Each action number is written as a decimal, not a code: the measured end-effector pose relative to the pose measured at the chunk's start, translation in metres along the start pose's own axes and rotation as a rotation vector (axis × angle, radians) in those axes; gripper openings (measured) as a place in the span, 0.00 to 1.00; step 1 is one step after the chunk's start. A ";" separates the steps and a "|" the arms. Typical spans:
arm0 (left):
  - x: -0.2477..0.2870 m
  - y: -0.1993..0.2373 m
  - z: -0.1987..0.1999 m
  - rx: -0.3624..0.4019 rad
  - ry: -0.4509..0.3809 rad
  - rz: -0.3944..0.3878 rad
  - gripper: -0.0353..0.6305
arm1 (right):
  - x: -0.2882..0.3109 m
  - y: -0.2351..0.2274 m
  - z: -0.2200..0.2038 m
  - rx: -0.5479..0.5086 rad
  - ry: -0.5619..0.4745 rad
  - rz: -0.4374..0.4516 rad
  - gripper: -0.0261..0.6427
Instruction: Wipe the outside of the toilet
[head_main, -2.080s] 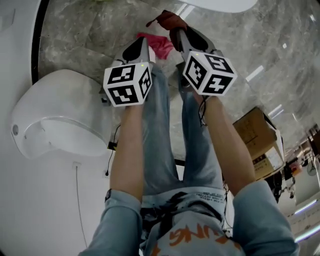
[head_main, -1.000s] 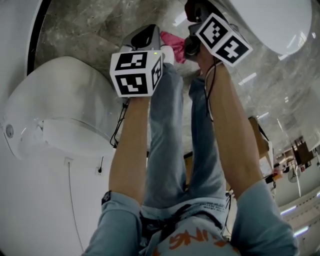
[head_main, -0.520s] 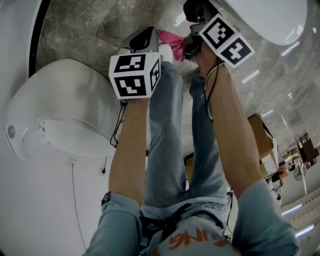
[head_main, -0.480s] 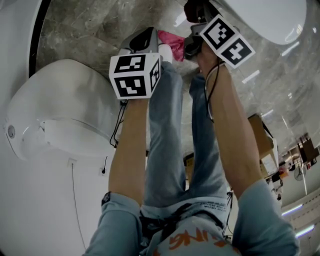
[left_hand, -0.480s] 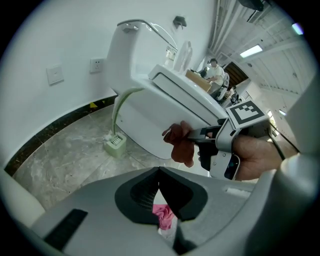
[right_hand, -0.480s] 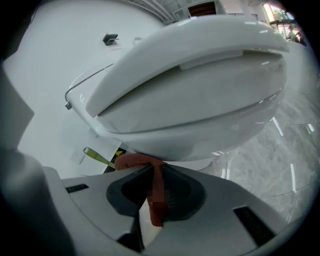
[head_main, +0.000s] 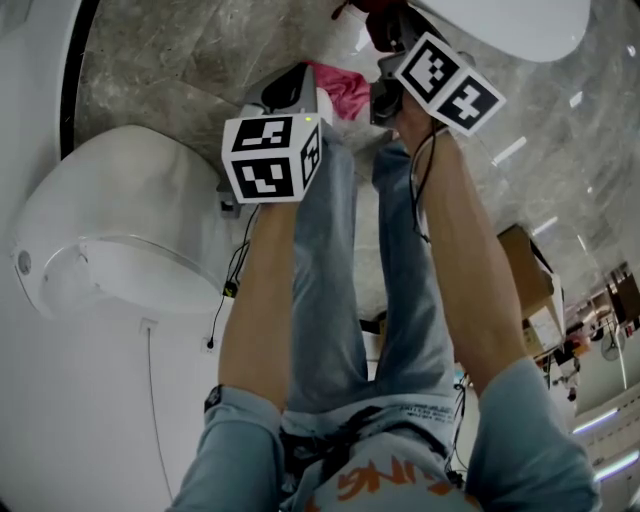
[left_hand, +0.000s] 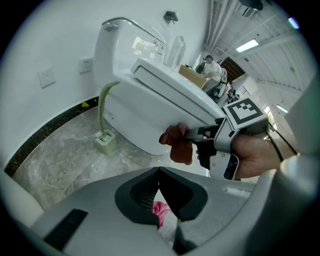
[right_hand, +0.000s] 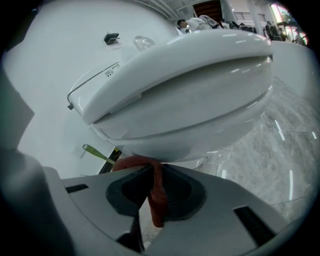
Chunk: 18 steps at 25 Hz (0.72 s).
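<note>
The white toilet (left_hand: 150, 105) stands against the wall, its bowl bulging over the marble floor; it also fills the right gripper view (right_hand: 190, 95) and shows at the head view's top right (head_main: 510, 20). My right gripper (left_hand: 196, 134) is shut on a red-brown cloth (left_hand: 177, 146) that lies against the bowl's underside. The cloth (right_hand: 157, 192) hangs between the meeting jaws of the right gripper (right_hand: 150, 167). My left gripper (left_hand: 159, 170) is shut, with nothing between its tips, and hovers over the floor a short way left of the right one (head_main: 385, 25).
A green toilet brush in its holder (left_hand: 105, 142) stands on the floor beside the bowl. Something pink (head_main: 345, 90) lies on the floor past my left gripper (head_main: 288, 88). A second white fixture (head_main: 120, 230) sits at the left. Cardboard boxes (head_main: 530, 270) stand at the right.
My right gripper has carried the red-brown cloth from above the floor up and right to the toilet bowl. The left gripper has stayed almost where it was.
</note>
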<state>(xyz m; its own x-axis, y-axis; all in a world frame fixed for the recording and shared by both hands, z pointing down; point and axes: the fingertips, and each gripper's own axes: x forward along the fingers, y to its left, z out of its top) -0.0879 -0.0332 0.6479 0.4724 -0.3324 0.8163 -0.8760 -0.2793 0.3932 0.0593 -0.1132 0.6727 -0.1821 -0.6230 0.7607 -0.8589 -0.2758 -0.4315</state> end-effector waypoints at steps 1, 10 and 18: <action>0.002 -0.006 0.000 0.002 0.003 -0.003 0.04 | -0.003 -0.006 0.000 0.000 0.001 -0.004 0.12; 0.028 -0.071 -0.001 0.034 0.027 -0.038 0.05 | -0.027 -0.065 0.009 -0.017 0.030 -0.025 0.12; 0.039 -0.106 -0.006 0.037 0.024 -0.020 0.05 | -0.044 -0.130 0.030 -0.018 0.022 -0.066 0.12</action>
<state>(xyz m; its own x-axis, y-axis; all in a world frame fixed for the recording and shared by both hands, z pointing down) 0.0225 -0.0115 0.6406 0.4868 -0.3053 0.8184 -0.8621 -0.3188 0.3938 0.1933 -0.0721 0.6804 -0.1356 -0.5873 0.7979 -0.8776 -0.3026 -0.3719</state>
